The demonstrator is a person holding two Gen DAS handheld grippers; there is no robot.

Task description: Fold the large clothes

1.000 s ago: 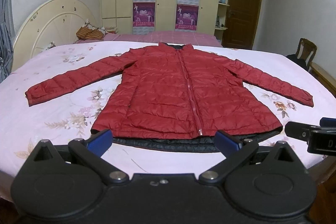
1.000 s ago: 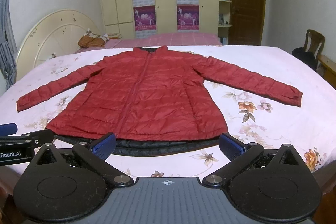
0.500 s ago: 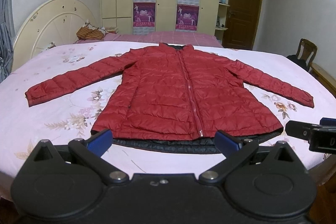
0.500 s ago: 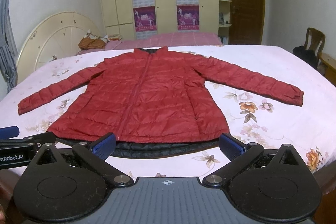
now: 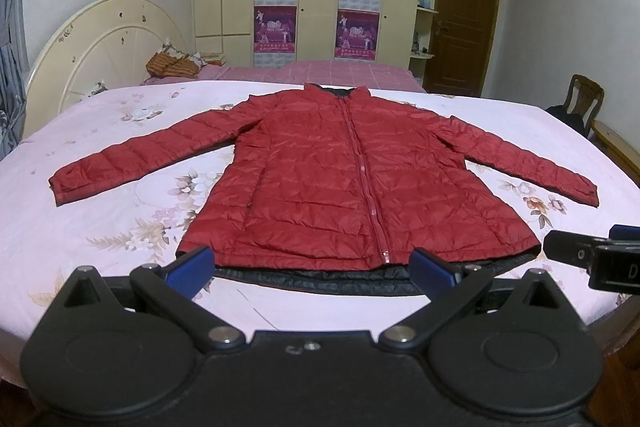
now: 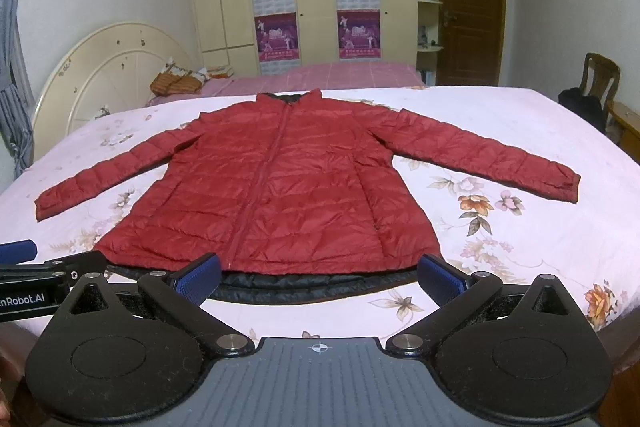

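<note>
**Jacket flat on bed, both claws spread, no fold started**

Red puffer jacket [image 5: 352, 187] lies face up on the bed [image 5: 100, 219], zipped, collar away from the cameras, hem toward them. Both sleeves are splayed out to the sides, so the whole outline is exposed. Judgement: laid out this way so sleeves can be folded in over the body first. A dark lining strip [image 5: 328, 277] peeks out below the red hem; back layer sits a bit lower than the front.

Left claw [image 5: 312, 267] is spread wide, nothing between its blue pads [image 5: 190, 265], hovering just short of the hem near the zipper's lower end. Right claw [image 6: 320, 277] is also spread and empty, near the hem, more toward the jacket's right half. Each claw shows at the edge of the other's view, so they sit side by side, close together.

Edges: left cuff [image 5: 60, 187] and right cuff [image 6: 568, 185] both rest on the sheet, each with open bedding around it. Hem is near the front edge of the bed, little sheet left there. Plenty of clear sheet beside the body on both sides for sweeping sleeves inward. Headboard [image 5: 100, 43] and a chair [image 6: 600, 75] are well apart from the jacket, not in the way.

Judgement: task at its very start; next grab likely a cuff or hem corner.
</note>
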